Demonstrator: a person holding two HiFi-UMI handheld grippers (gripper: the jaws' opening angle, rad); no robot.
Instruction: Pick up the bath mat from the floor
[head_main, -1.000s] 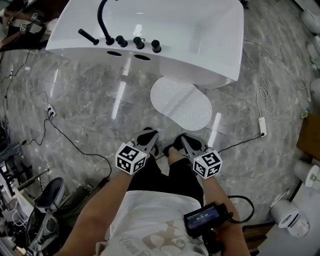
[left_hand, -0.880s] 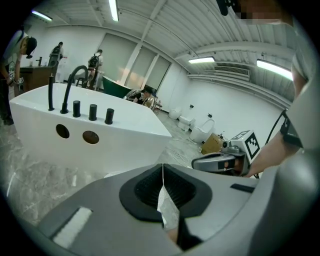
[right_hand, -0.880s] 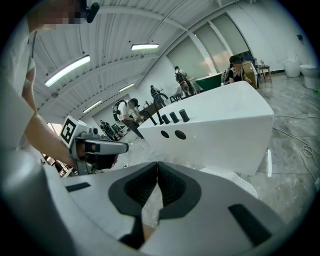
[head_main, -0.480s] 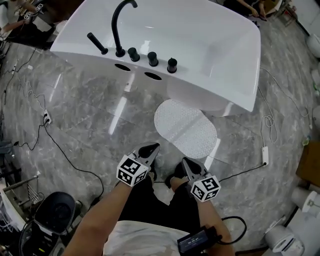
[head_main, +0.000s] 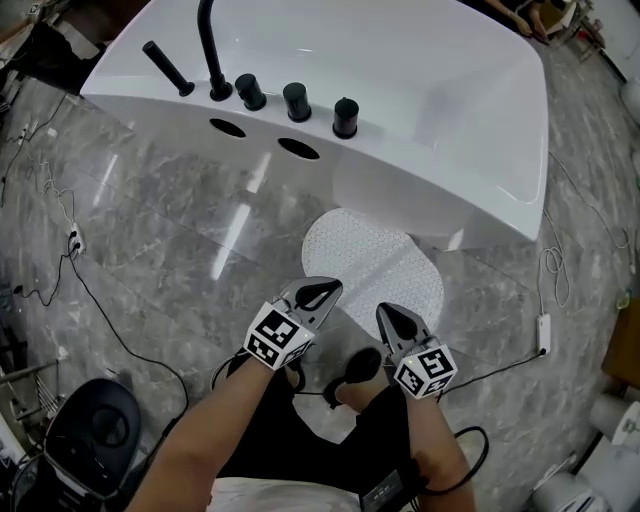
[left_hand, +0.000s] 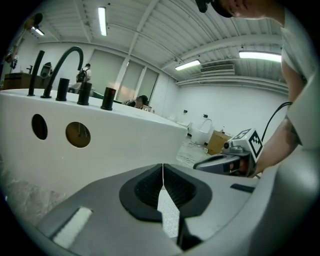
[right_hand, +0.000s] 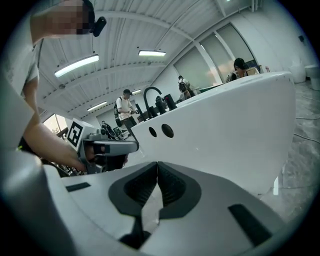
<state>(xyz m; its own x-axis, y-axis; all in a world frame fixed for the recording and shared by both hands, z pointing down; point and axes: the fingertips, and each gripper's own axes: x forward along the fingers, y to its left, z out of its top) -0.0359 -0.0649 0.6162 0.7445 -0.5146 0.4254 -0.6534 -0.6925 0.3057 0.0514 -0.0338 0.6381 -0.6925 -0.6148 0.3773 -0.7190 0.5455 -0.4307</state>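
Note:
The bath mat (head_main: 375, 262) is a white, dotted oval lying flat on the grey marble floor against the foot of the bathtub. My left gripper (head_main: 322, 292) hangs over the mat's near left edge with its jaws shut and nothing between them. My right gripper (head_main: 395, 318) is beside it over the near right edge, also shut and empty. In the left gripper view the dotted mat (left_hand: 169, 217) shows just below the closed pads (left_hand: 150, 187). The right gripper view shows a pale strip of the mat (right_hand: 150, 212) under its closed jaws. I cannot tell whether either gripper touches the mat.
A large white bathtub (head_main: 440, 120) with a black faucet (head_main: 210, 50) and knobs stands right behind the mat. Cables (head_main: 100, 300) run over the floor at left, and a power strip (head_main: 545, 335) lies at right. A black round object (head_main: 95, 430) sits at lower left. People stand in the background.
Both grippers have dropped and moved forward, from over the person's feet to the mat's near edge. The head has leaned in, so tub and mat look closer. The jaws stayed shut.

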